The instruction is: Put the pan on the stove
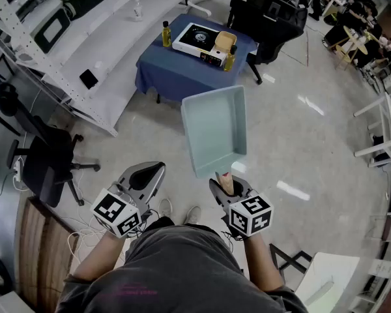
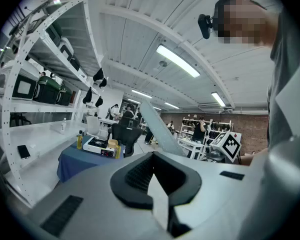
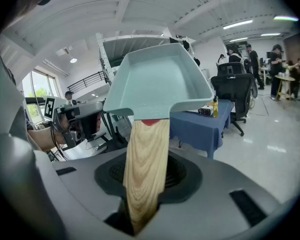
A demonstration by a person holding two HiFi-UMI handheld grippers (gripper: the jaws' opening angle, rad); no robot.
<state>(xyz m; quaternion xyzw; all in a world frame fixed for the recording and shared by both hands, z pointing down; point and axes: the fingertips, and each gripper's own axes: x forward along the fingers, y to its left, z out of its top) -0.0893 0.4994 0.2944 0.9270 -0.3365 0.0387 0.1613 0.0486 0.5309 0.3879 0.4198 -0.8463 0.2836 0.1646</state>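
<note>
Pan [image 1: 215, 135] first: in the head view it is a pale green, square-cornered pan in the middle of the frame, up in the air over the shiny floor. The right gripper [image 1: 225, 186] at the bottom middle has its jaws squeezed on the pan's wooden handle [image 1: 226, 181]. The left gripper [image 1: 146, 175] at the lower left carries nothing. The stove [image 1: 199, 39] sits far off at the top middle, on a table with a blue cloth [image 1: 176, 74], well apart from the pan. In the left gripper view the jaws are pressed together with nothing between them. The pan shows as a thin slanted edge in the middle, and the stove is small at the middle left. In the right gripper view the handle [image 3: 142, 174] runs down between the jaws, and they pinch it tight. The pan [image 3: 157, 84] fills the upper middle, and the blue table [image 3: 200, 129] is behind it at the right. I think the carrying step is going on now. Next, the person likely needs to walk up to the table, keep the pan flat, and lower it onto the stove's burner before letting go.
</note>
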